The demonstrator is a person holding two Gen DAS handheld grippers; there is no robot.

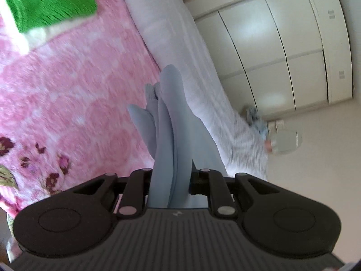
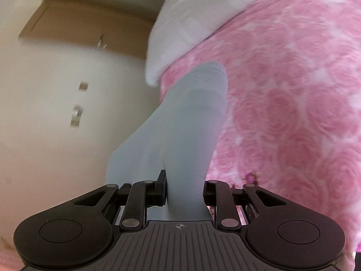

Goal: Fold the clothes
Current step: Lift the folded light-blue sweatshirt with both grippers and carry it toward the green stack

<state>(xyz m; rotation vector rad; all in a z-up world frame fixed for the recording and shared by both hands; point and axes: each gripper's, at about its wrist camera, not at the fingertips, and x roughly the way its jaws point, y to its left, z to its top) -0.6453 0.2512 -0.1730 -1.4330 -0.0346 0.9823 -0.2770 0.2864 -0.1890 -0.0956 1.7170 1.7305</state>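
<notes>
A pale blue garment (image 1: 171, 122) of thin stretchy cloth hangs bunched in long folds between the fingers of my left gripper (image 1: 171, 180), which is shut on it. In the right wrist view the same pale blue garment (image 2: 187, 122) rises from my right gripper (image 2: 183, 192), also shut on it, and ends in a ribbed cuff (image 2: 214, 67). Both ends are lifted above a pink rose-patterned blanket (image 1: 67, 94). The fingertips of both grippers are hidden by the cloth.
A green knitted item (image 1: 49, 2) lies on the pink blanket (image 2: 293, 90) at the far left. A white pillow or duvet (image 1: 180, 52) runs along the blanket's edge. White wardrobe doors (image 1: 282, 45) and a beige floor lie beyond. A person's hand with a grey object (image 1: 282, 140) shows there.
</notes>
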